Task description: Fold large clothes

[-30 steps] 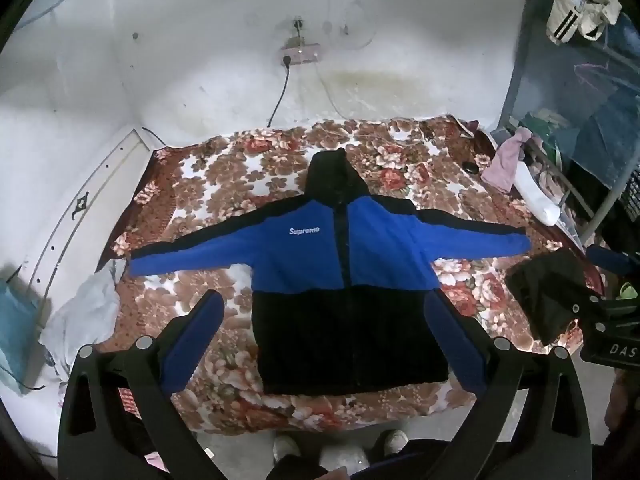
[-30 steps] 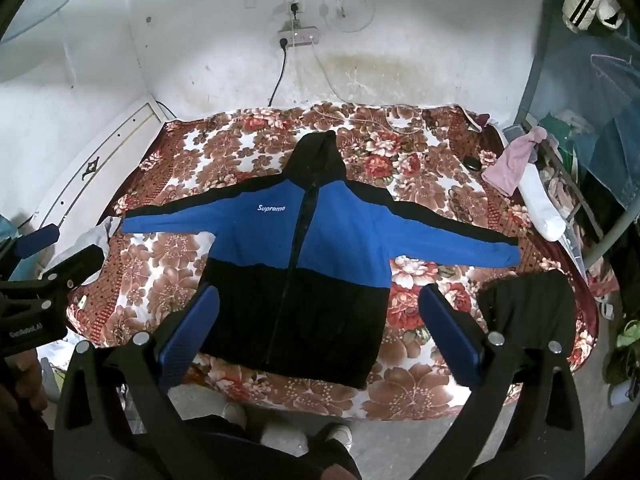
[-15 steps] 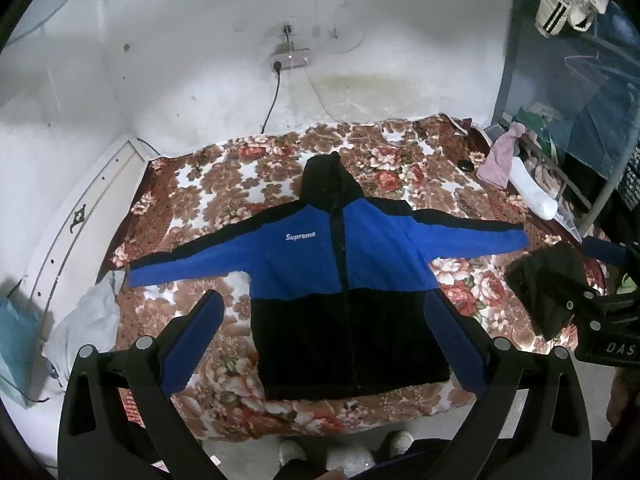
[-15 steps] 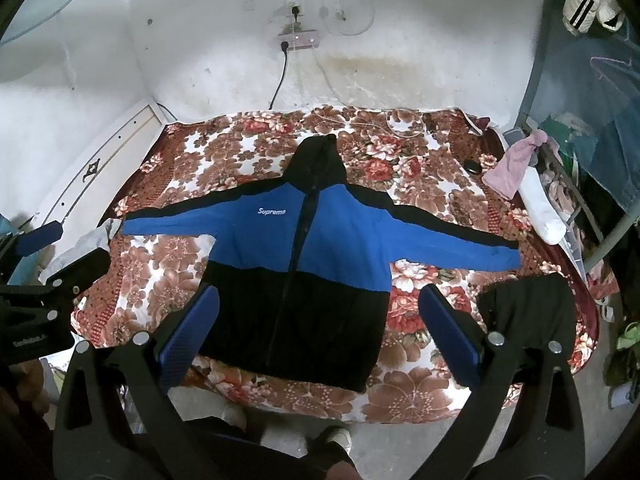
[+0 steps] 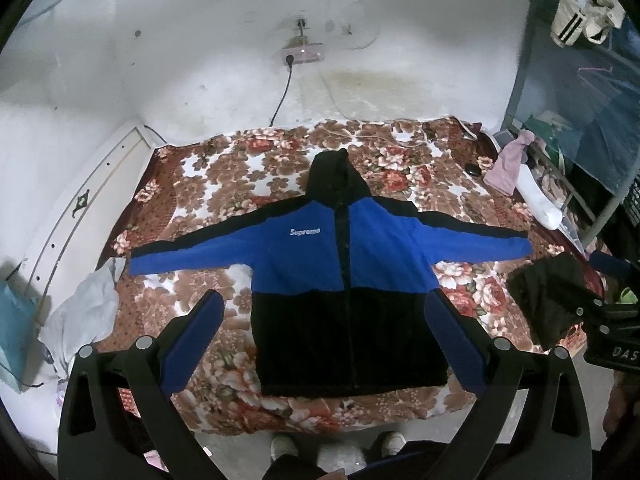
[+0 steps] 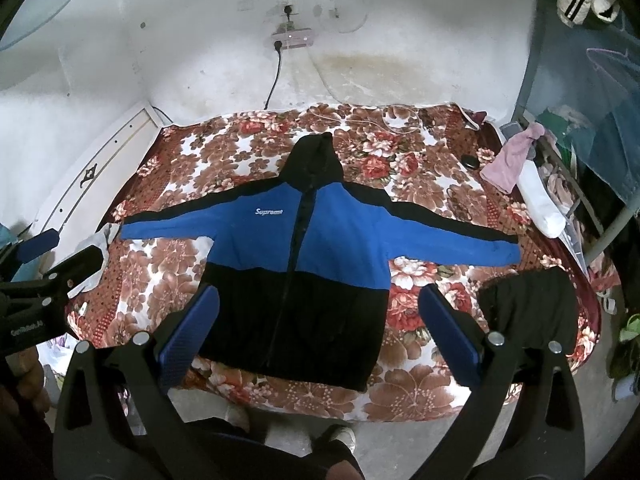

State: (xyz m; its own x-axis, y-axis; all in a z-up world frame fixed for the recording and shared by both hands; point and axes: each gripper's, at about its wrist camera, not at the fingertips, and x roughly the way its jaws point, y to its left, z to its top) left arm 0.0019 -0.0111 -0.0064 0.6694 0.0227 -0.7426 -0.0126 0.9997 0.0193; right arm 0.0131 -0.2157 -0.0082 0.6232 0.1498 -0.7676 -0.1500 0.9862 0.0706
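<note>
A blue and black hooded jacket [image 5: 344,280] lies flat, front up, on the floral bed [image 5: 224,184], sleeves spread to both sides and hood toward the wall. It also shows in the right wrist view [image 6: 304,264]. My left gripper [image 5: 324,300] is open and empty, held high above the bed's near edge, over the jacket's black hem. My right gripper [image 6: 318,294] is open and empty, also well above the hem. Neither touches the jacket.
A folded black garment [image 6: 528,304] lies on the bed's near right corner. A grey cloth [image 5: 84,312] hangs off the left edge. A rack [image 6: 576,184] with clothes and a pink towel [image 6: 512,156] stands at right. A cable [image 6: 400,120] lies near the wall. My feet [image 5: 332,452] are at the bed's near edge.
Both grippers have drifted slightly back and up, so the bed and jacket sit a little lower and smaller in view. The jacket has not moved.
</note>
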